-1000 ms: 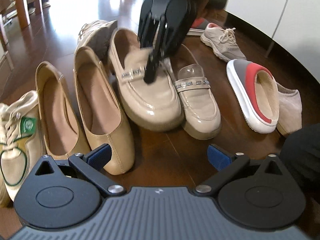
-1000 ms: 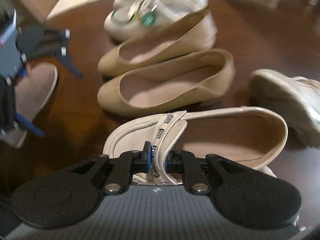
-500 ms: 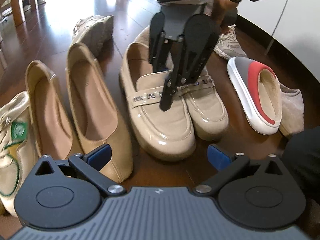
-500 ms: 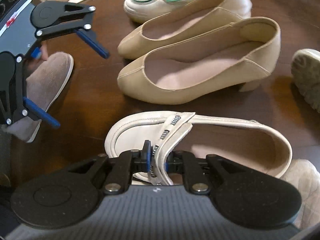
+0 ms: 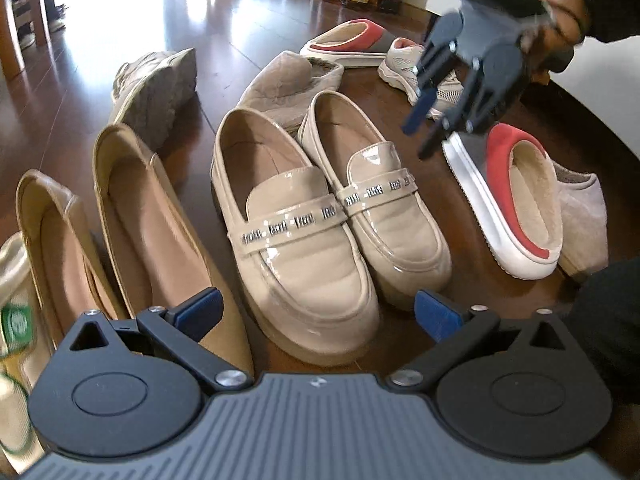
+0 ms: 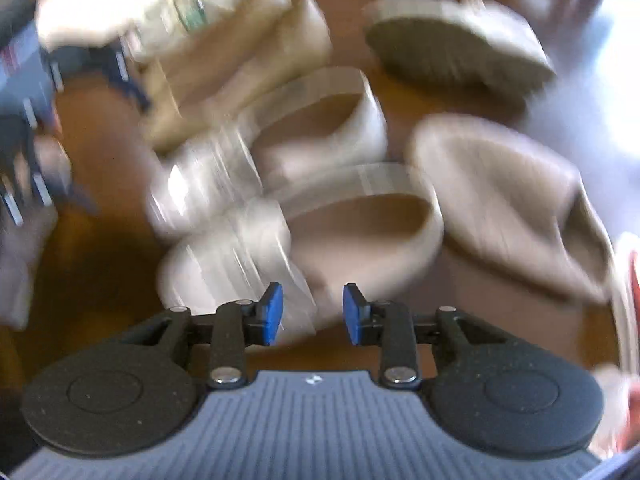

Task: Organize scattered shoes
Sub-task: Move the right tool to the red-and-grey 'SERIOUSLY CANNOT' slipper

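Two shiny loafers [image 5: 320, 216] sit touching on the floor [image 5: 224, 40]; right gripper [image 5: 420, 136] opening, empty; left gripper [image 5: 318, 312] wide, empty

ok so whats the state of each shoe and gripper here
patent loafers: upright, paired side by side, touching
tan pumps: upright, side by side
red and grey slipper: upright, alone near the loafers
grey sneaker: tipped on its side, sole showing
left gripper: open, empty
right gripper: jaws opening, nothing between them, lifted off the floor
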A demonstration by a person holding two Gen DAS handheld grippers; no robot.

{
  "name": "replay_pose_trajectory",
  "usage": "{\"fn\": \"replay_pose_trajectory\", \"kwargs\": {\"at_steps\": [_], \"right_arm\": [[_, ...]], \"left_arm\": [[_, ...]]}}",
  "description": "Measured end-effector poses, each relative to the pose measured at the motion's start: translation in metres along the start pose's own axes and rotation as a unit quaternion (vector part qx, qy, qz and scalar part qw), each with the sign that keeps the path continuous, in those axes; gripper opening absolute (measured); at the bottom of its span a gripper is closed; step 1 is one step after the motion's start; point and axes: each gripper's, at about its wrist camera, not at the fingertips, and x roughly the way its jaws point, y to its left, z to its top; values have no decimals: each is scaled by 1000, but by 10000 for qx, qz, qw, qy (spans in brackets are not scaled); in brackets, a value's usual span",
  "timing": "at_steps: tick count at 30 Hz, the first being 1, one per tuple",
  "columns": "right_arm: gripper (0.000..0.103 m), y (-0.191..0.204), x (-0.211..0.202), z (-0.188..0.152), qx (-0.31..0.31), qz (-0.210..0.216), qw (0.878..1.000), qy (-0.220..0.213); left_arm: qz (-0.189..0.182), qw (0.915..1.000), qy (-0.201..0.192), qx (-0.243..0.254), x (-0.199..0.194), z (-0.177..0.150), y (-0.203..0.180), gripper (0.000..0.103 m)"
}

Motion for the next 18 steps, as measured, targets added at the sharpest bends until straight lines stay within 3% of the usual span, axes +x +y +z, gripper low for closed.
{"fn": "replay_pose_trajectory", "kwargs": {"at_steps": [3, 7, 10, 16, 18], "right_arm": [[29, -2, 23, -4, -324, -380, 9986, 190], [30, 1, 43, 12, -746, -250, 9969, 5], [30, 19, 56, 22, -1130, -377, 9929, 80], [29, 28, 59, 36, -1144, -333, 9929, 68], [29, 21, 53, 34, -731, -377, 9966, 15]], "left_arm": [[-2, 9999, 2, 102, 5, 6, 2, 103], [33, 9998, -11, 183, 11, 11, 4, 103], [60, 9999, 19, 132, 13, 10, 4, 103], [116, 9999, 85, -71, 13, 7, 5, 103], [198, 9996, 123, -177, 13, 7, 4, 103]]}}
